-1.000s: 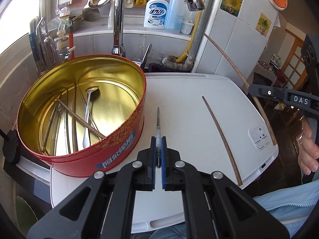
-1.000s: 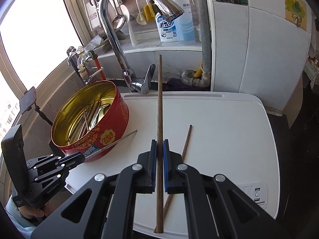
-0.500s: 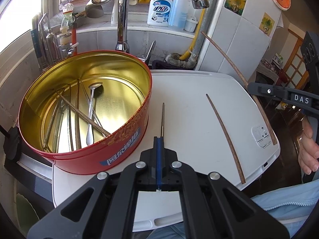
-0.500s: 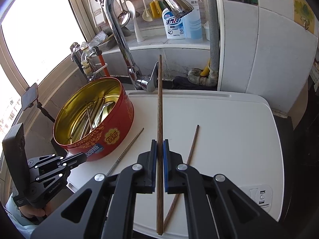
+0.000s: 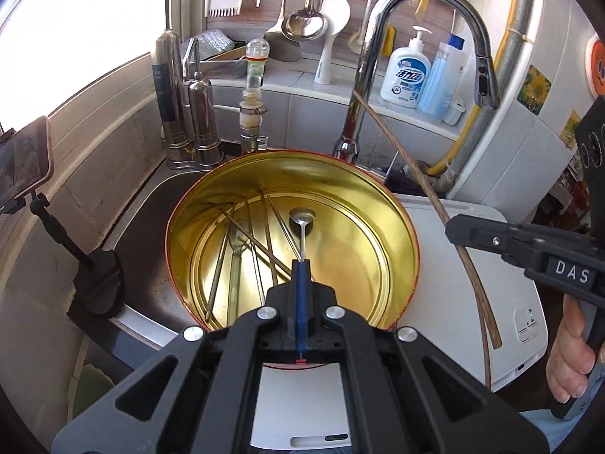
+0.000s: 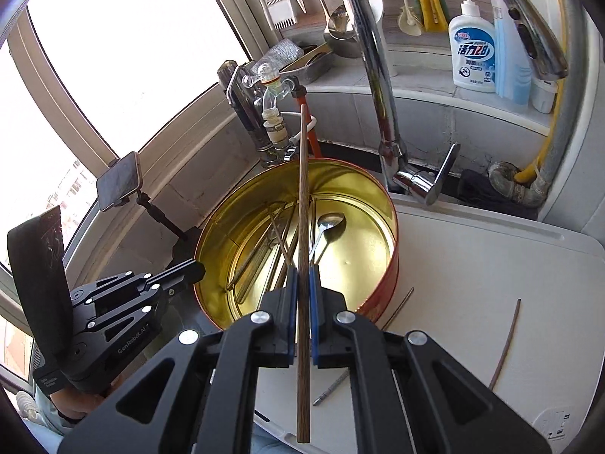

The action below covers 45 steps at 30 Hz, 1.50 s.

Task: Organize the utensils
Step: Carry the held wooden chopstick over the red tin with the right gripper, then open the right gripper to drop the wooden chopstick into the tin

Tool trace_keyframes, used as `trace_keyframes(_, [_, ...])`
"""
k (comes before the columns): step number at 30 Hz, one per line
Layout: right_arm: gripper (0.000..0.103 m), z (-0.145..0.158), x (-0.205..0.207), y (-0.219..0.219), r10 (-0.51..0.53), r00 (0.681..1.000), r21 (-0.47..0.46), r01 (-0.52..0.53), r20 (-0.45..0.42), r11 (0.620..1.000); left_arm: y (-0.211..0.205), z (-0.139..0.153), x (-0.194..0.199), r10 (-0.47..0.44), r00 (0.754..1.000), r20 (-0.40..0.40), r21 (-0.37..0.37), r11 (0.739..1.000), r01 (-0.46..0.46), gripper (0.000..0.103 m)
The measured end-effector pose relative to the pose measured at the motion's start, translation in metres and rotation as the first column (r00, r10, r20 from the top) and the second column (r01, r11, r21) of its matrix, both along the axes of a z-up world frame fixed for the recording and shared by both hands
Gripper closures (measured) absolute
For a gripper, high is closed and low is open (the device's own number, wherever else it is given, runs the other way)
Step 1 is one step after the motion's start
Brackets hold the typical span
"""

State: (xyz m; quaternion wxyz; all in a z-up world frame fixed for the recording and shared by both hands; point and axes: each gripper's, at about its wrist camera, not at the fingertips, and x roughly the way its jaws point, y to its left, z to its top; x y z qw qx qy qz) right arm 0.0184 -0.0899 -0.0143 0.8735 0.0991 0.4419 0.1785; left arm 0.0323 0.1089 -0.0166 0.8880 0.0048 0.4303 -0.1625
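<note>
A red round tin (image 5: 406, 227) with a gold inside holds a spoon (image 5: 302, 216) and several metal and wooden chopsticks; it also shows in the right wrist view (image 6: 393, 261). My left gripper (image 5: 301, 265) is shut with nothing visible between its pads, at the tin's near rim. My right gripper (image 6: 301, 270) is shut on a wooden chopstick (image 6: 303, 204) that points over the tin; it shows from the left (image 5: 423, 185). A metal chopstick (image 6: 397, 308) and a wooden chopstick (image 6: 508, 340) lie on the white board (image 6: 491, 265).
A tall chrome faucet (image 6: 374, 75) stands behind the tin. Soap bottles (image 6: 472, 49) and hanging utensils line the back ledge. A phone on a stand (image 6: 119, 181) sits left of the tin, over the sink (image 5: 143, 227).
My left gripper let go of the metal chopstick, which now lies on the board, and moved left over the tin. My right gripper carried its wooden chopstick left over the tin.
</note>
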Motion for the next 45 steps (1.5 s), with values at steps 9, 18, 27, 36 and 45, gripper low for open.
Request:
trace_keyframes(9, [0.096, -0.046, 0.072, 0.057, -0.123, 0.960, -0.056, 0.113, -0.252, 0.992, 0.039, -0.049, 0.078, -0.026, 0.984, -0.178, -0.072, 0.997, 0.014, 0.103])
trace_keyframes(18, [0.096, -0.074, 0.093, 0.077, -0.223, 0.913, -0.103, 0.200, -0.342, 0.974, 0.048, -0.069, 0.097, -0.138, 0.964, -0.226, -0.110, 0.987, 0.116, 0.103])
trace_keyframes(27, [0.016, -0.043, 0.086, 0.082, -0.297, 0.935, -0.124, 0.277, -0.195, 0.953, 0.055, -0.054, 0.084, -0.172, 0.974, -0.146, -0.037, 0.985, 0.168, 0.027])
trace_keyframes(36, [0.014, -0.039, 0.086, 0.090, -0.278, 0.943, -0.136, 0.256, -0.181, 0.957, 0.056, -0.050, 0.080, -0.176, 0.975, -0.137, -0.043, 0.984, 0.171, 0.027])
trace_keyframes(45, [0.014, -0.039, 0.074, 0.081, -0.293, 0.940, -0.117, 0.276, -0.175, 0.954, 0.051, -0.047, 0.073, -0.194, 0.973, -0.128, -0.055, 0.981, 0.188, 0.027])
